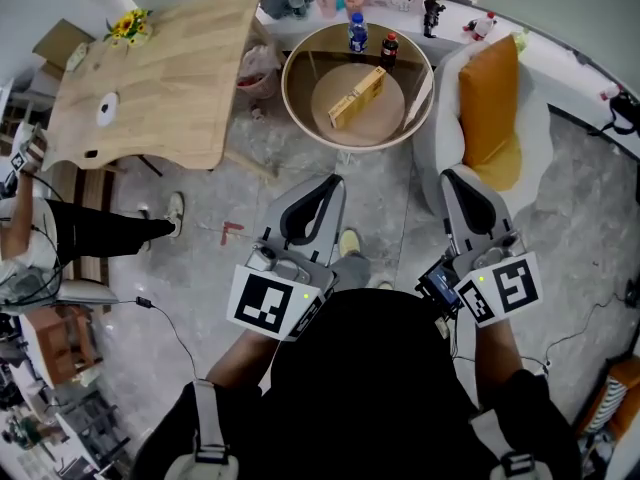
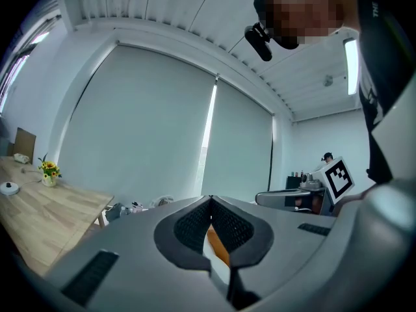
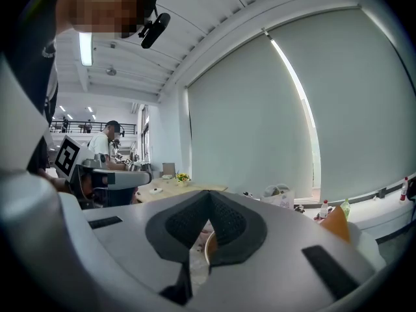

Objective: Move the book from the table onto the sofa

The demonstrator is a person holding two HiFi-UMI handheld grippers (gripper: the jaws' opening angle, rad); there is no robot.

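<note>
Left gripper [image 2: 210,199]: I read the jaws as fully together. The dark pads meet at the tips and nothing is clamped between them.
Right gripper [image 3: 208,194]: I read the same condition. The jaws are closed tip to tip and nothing is held.
Gripper placing: both are held out near the operator's body, side by side and apart, pointing toward the far side. The left one aims at the round table. The right one aims at the near end of the sofa.
Marker cubes: one sits at the near end of each gripper, the left cube [image 1: 270,303] and the right cube [image 1: 503,288].
Book [image 1: 357,96]: tan, lying flat near the middle of the round table with its long side running diagonally. It is well apart from both grippers and touched by neither.
Round table [image 1: 295,98]: far of the grippers, at scene centre, with a raised rim.
Bottles: two stand upright at the table's far rim, far of the book and just beside each other. The blue-labelled bottle [image 1: 357,34] is on the left and the red-capped dark bottle [image 1: 389,48] on the right.
Sofa [image 1: 540,128]: white, single seat, just right of the round table.
Orange cushion [image 1: 490,108]: propped upright on the sofa.
Wooden table [image 1: 160,73]: far left, with yellow flowers [image 1: 128,26] at its far left corner.
Second person [image 1: 80,230]: at the left edge, with a dark-trousered leg stretched to the right.
</note>
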